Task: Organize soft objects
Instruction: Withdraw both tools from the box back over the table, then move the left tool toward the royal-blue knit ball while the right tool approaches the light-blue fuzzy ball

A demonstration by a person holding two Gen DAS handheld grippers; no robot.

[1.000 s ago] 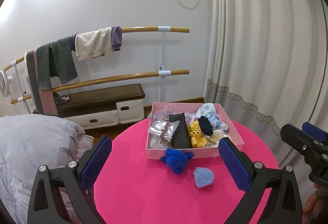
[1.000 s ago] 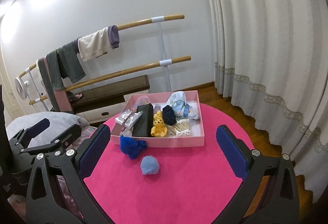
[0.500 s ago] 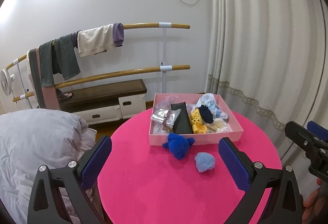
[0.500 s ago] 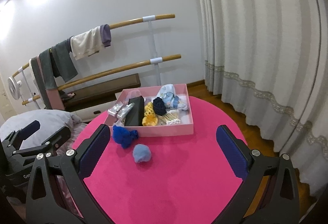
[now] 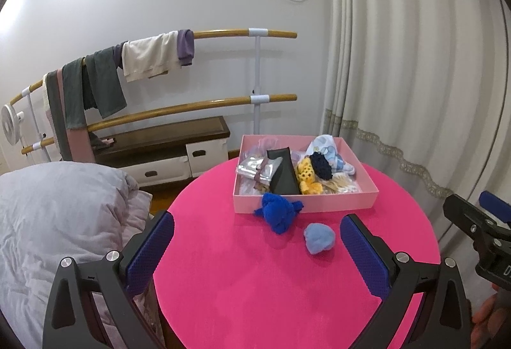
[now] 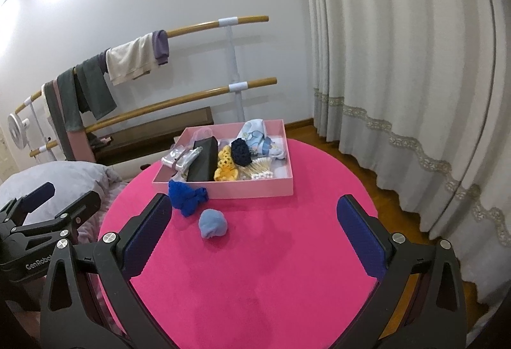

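Note:
A dark blue knitted piece [image 5: 280,212] [image 6: 186,197] lies on the round pink table [image 5: 271,285] [image 6: 271,269] against the front wall of a pink box [image 5: 338,201] [image 6: 255,187]. A light blue soft ball [image 5: 319,238] [image 6: 213,223] lies just in front of it. The box holds a yellow knitted piece [image 5: 307,178], a dark navy one [image 5: 321,165], a patterned cloth [image 5: 329,151], a black case and silver packets. My left gripper [image 5: 257,248] is open and empty, above the table's near part. My right gripper [image 6: 254,232] is open and empty too, near the light blue ball.
A grey duvet [image 5: 54,221] lies left of the table. Wooden rails with hanging towels [image 5: 147,59] and a low dark bench [image 5: 159,141] stand at the back wall. Curtains [image 5: 415,77] hang at the right. Cotton swabs [image 6: 262,168] lie in the box.
Both grippers have drawn back and up from the table, so the box and soft pieces look smaller and more of the table shows. Nothing on the table has moved.

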